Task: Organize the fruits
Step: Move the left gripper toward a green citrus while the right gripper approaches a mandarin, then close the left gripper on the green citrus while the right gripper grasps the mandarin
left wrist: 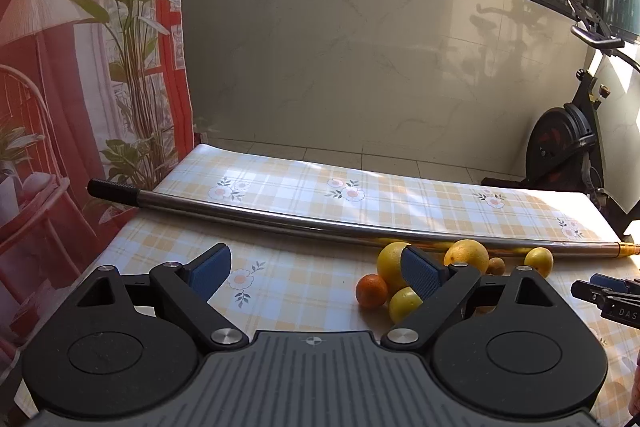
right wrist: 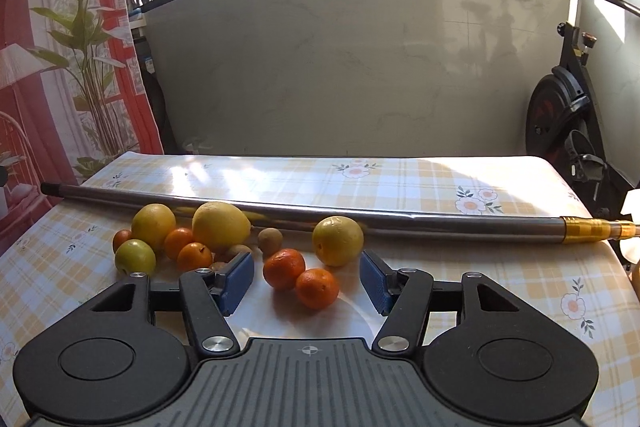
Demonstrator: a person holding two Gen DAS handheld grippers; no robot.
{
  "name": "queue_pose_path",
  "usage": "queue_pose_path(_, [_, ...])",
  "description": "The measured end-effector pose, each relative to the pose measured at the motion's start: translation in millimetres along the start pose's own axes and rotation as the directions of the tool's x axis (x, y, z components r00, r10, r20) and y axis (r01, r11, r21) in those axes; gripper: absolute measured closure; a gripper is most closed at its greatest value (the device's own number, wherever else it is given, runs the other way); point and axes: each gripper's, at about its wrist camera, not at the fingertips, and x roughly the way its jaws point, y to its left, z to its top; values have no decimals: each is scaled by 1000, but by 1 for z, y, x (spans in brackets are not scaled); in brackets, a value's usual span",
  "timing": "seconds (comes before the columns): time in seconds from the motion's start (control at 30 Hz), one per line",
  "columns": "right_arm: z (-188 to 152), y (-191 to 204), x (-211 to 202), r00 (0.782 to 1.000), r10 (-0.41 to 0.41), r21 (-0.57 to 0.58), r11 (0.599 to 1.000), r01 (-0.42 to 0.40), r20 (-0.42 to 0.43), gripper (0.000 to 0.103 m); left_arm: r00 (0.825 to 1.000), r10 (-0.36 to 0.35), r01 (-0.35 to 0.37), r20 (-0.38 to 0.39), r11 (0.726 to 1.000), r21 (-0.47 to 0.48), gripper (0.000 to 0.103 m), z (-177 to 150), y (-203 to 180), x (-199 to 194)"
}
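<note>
The fruit lay loose on the table [right wrist: 500, 267], just near of a long metal pole [right wrist: 360, 217] that ran left to right across the cloth. Nothing looked sorted yet: on the left a cluster mixed two big yellow fruits [right wrist: 220, 224], a green one [right wrist: 135, 258], small oranges [right wrist: 194, 256] and brown kiwis [right wrist: 270, 241]. To the right sat another yellow fruit [right wrist: 338, 241], with two mandarins [right wrist: 284, 268] touching each other nearest the camera. No bowl or tray showed in either view, so where the fruit should go could not be told.

The right gripper [right wrist: 307, 285] was spread wide and empty, with the two mandarins between its fingers. The left gripper [left wrist: 316, 275] was also spread and empty, hanging left of the pile. The task seemed barely begun; every fruit was left to move.
</note>
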Motion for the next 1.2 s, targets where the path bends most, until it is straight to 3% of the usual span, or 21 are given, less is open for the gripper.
queue_pose_path(0.17, [-2, -14, 34, 999, 12, 36, 999, -11, -40, 57, 999, 9, -11, -31, 998, -65, 9, 5, 6, 15])
queue_pose_path(0.3, [-3, -16, 52, 998, 19, 24, 1000, -17, -66, 59, 999, 32, -33, -30, 999, -41, 9, 4, 5, 22])
queue_pose_path(0.63, [-8, -17, 76, 989, 48, 44, 998, -42, -143, 65, 999, -22, 22, -34, 1000, -2, 9, -2, -1, 30])
queue_pose_path(0.73, [-9, -16, 78, 986, 55, 43, 998, -49, -156, 71, 999, -30, 31, -30, 999, 19, 9, -3, -4, 31])
queue_pose_path(1.2, [-11, 0, 44, 992, 17, 65, 998, -9, -124, 72, 987, -124, 127, -100, 991, 32, 14, -5, -21, 52])
